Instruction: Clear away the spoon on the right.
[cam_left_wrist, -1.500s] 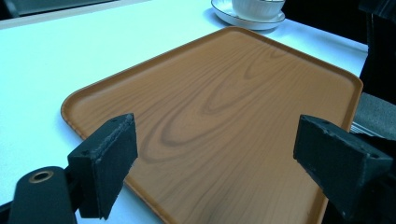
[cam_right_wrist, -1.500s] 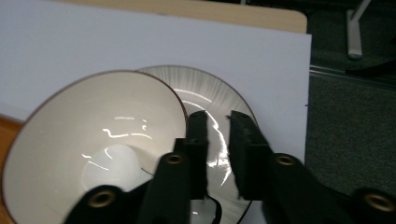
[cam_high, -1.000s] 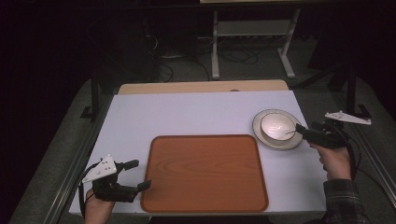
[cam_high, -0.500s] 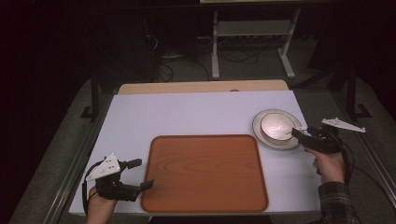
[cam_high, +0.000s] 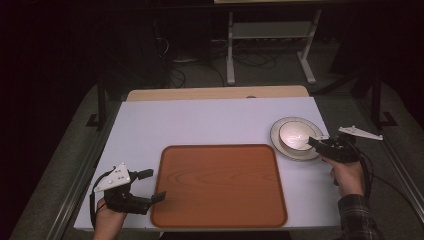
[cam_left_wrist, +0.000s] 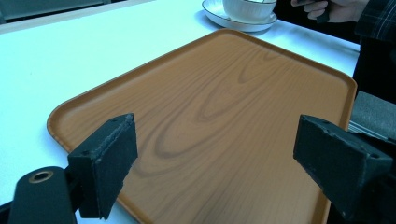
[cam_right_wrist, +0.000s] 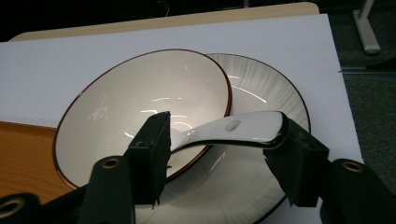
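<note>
Spoon (cam_right_wrist: 233, 130): white ceramic, handle lying across the rim of the bowl (cam_right_wrist: 140, 107), scoop end down inside. Bowl sits on the plate (cam_right_wrist: 275, 98), far right of the table (cam_high: 210, 120), just beyond the tray's (cam_high: 220, 185) right corner.

R gripper (cam_right_wrist: 224, 154) has its jaws either side of the handle, half-wide, and they've just been closing. One pad looks to be at the handle end; can't tell if the other is touching yet, so I'd not call it a grip.

L gripper (cam_left_wrist: 215, 163) jaws wide, nothing between them, hovering over the near-left corner of the tray.

Risks as I see them:
- Glazed handle is slick and curved; if I pinch off-centre it could squirt out and clatter back into the bowl.
- Handle rests on the rim, so a downward push levers the bowl, which may tip or skid on the plate.
- Jaw tips are close to the bowl wall; closing low could nudge it.

Count: 1 spoon, 1 bowl, 1 plate, 1 tray, 2 grippers.
</note>
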